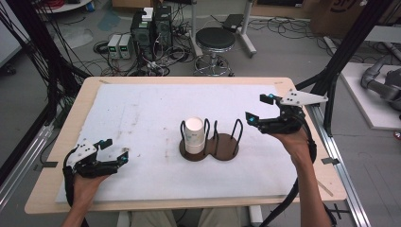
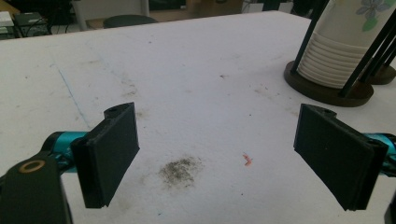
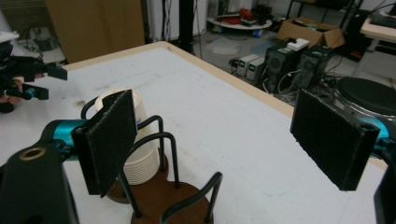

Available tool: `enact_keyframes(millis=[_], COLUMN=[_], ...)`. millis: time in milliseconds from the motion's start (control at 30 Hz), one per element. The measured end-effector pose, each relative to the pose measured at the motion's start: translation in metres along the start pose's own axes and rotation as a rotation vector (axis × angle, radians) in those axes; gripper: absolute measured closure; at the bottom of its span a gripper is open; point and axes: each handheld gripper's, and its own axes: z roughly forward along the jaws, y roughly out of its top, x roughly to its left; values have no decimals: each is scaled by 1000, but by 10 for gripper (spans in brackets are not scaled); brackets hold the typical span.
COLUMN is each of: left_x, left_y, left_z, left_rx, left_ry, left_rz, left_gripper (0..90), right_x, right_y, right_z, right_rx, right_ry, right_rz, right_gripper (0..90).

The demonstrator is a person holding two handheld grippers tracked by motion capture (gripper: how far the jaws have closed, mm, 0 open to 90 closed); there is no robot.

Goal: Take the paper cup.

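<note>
- A stack of paper cups (image 1: 194,135) stands upright in the left ring of a dark wooden holder (image 1: 226,150) near the middle of the bench (image 1: 142,113), fenced in by black wire loops (image 1: 237,130).
- The holder's right ring stands empty beside it.
- In the left gripper view the cups' rolled rims show nested one inside another, with a flower print on the uppermost cup (image 2: 373,9).
- The right gripper (image 1: 258,109) hangs in the air to the right of the holder, well clear of it, its fingers wide apart with nothing between them.
- The right gripper view looks down past those fingers onto the cups (image 3: 140,154) and the holder's base (image 3: 173,200).
- The left gripper (image 1: 114,150) sits low at the bench's near left, well apart from the holder, its fingers apart and empty.
- Below it the white bench cover carries a dark smudge (image 2: 180,170) and a small red fleck (image 2: 247,160).
</note>
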Motion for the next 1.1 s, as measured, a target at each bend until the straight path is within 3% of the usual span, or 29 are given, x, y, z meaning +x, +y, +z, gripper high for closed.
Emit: enact_keyframes(millis=[167,367,400,533,767,1100], left_x=[0,0,1,0,0,0], left_y=[0,0,0,0,1,1], left_z=[1,0,0,1,1,1], left_rx=[8,7,7,14,15,16], left_ry=[-3,-7,-8,-9,-8,-11], left_rz=[-2,1,-1,-1,3,3], left_gripper=[138,138,138,138,138,138], right_x=[3,6,10,16,23,44], right_y=[13,25,30,36,44,50], right_z=[21,38,46,58,75,118], right_rx=[66,108,136,166,206,309], right_ry=[44,84,99,134,183,272], right_rz=[-47,-76,-99,-129,-149,-190], right_gripper=[151,151,151,151,151,151])
